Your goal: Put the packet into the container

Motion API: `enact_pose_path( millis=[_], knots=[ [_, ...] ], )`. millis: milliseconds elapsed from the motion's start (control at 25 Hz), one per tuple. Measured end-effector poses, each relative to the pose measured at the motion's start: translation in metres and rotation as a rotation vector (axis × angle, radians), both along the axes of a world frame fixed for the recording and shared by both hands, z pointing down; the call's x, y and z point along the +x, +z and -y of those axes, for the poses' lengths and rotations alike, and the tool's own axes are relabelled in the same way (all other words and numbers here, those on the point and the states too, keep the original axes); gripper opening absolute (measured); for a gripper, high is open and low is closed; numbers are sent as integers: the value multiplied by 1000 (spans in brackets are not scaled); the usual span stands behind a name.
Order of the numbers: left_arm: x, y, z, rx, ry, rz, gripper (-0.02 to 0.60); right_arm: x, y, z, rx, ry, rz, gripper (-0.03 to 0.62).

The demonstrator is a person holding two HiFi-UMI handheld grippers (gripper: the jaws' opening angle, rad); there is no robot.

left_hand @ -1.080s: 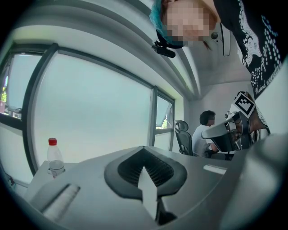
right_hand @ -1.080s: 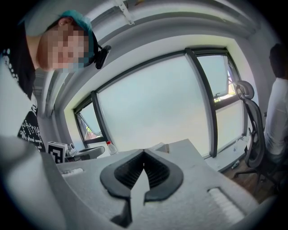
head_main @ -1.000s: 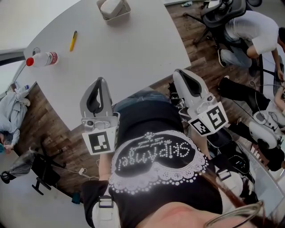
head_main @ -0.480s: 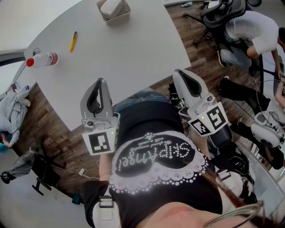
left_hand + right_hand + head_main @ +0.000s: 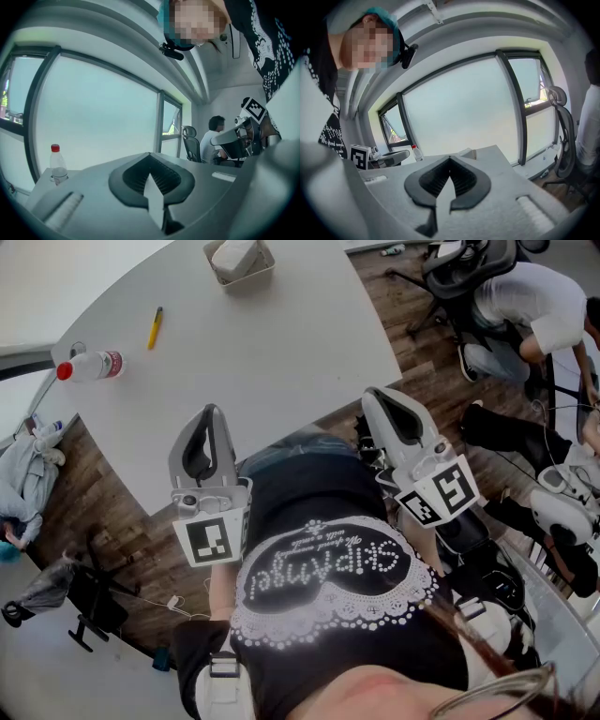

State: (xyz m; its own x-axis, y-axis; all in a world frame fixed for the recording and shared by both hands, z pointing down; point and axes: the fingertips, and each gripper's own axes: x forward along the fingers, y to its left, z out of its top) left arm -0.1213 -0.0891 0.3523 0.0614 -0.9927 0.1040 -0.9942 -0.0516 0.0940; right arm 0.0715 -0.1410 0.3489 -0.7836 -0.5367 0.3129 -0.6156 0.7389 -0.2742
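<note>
A white packet (image 5: pixel 234 253) lies inside the small beige container (image 5: pixel 249 276) at the far end of the white table (image 5: pixel 281 343). My left gripper (image 5: pixel 210 411) is held close to my body over the table's near edge. It is shut, with nothing between its jaws (image 5: pixel 150 161). Off the table's near right corner, my right gripper (image 5: pixel 374 396) is also shut and empty (image 5: pixel 449 161). Both point toward the far side of the table, well short of the container.
A yellow pen (image 5: pixel 154 325) and a red-capped water bottle (image 5: pixel 89 364) lie on the table's left part. A seated person (image 5: pixel 525 310) and office chairs are at the right. More chairs and bags stand on the wooden floor at the left (image 5: pixel 56 587).
Both grippers stay where they were, still shut. Only the person at the right edge has shifted a little.
</note>
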Motion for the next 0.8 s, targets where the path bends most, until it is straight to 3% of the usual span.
enact_pose_path(
  millis=[800],
  knots=[
    [3, 0, 1, -1, 6, -15, -1, 4, 1, 1, 1, 16, -8, 0]
  ],
)
